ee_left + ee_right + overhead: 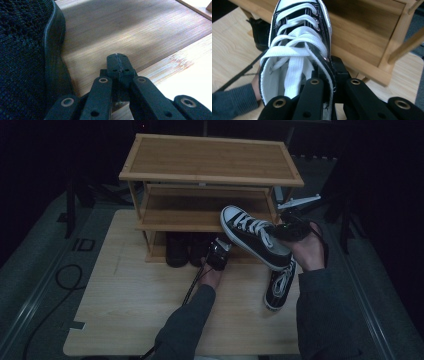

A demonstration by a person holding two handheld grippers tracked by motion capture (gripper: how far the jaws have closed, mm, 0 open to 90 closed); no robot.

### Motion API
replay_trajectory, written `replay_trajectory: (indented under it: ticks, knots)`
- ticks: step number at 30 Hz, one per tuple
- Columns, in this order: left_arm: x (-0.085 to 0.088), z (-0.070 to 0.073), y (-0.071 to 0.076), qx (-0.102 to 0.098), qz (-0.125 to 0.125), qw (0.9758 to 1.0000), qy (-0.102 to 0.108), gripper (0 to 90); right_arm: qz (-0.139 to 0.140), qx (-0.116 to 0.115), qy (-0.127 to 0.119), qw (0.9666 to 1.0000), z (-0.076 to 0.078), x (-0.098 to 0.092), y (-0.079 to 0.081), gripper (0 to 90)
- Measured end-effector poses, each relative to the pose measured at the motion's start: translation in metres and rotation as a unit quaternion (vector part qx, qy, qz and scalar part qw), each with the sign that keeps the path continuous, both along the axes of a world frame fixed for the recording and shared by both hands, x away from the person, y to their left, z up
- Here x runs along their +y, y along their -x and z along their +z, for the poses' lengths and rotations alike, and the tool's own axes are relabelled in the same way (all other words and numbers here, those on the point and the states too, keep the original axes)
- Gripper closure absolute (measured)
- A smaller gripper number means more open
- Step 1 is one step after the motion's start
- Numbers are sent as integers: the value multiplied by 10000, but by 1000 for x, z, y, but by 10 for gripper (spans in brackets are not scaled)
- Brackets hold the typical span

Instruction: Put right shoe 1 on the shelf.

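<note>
1. High view: right gripper [286,229] is clamped on the collar of a black-and-white sneaker [254,240] and holds it in the air, toe pointing far-left toward the middle shelf [200,212] of the bamboo shoe rack [210,160]. The second sneaker [280,287] lies on the table [125,295], near-right, just below the lifted one. Left gripper [218,254] sits low at the front of the bottom shelf, just right of the dark shoes [185,251] parked there.

2. Left gripper view: jaws fully closed on each other, nothing between them. The tip hovers over the bottom shelf board [125,32], with a black knit shoe [25,62] close on the view's left; I can't tell whether they touch.

3. Right gripper view: jaws pinch the sneaker's collar edge [329,75] beside the tongue, with the laces [294,50] and toe cap ahead and the rack's shelf [367,37] beyond. The grip is off-centre on thin canvas, so the shoe can probably swing.

4. Step in hand, my read: shelving the lifted sneaker.
   - Keep the toe level and enter the middle shelf squarely, clearing the right post [272,205].
   - Set the sole flat before releasing.
   - Leave room beside it for the second sneaker.
   - Keep the left gripper clear of the path.
</note>
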State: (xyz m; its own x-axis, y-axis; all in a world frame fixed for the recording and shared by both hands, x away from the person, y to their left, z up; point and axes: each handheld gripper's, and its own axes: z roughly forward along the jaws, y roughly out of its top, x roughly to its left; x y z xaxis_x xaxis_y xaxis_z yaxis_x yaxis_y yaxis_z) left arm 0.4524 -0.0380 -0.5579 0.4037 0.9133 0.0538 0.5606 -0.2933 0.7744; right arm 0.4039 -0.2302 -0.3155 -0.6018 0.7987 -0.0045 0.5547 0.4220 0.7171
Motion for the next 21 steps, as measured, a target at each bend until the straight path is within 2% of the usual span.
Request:
replay_trajectory:
  ticks: [6,14,19,21]
  knots:
    - [0,0,0,0,4,10000,1,898,-148,32,-18,9999,2,11,-17,884]
    - [0,0,0,-1,3,10000,0,898,-362,125,-285,9989,-3,25,-32,885]
    - [0,0,0,6,6,10000,-5,897,-543,82,-300,9980,-6,36,-41,885]
    - [0,0,0,4,8,10000,-5,897,-621,105,-409,9972,-8,38,-43,885]
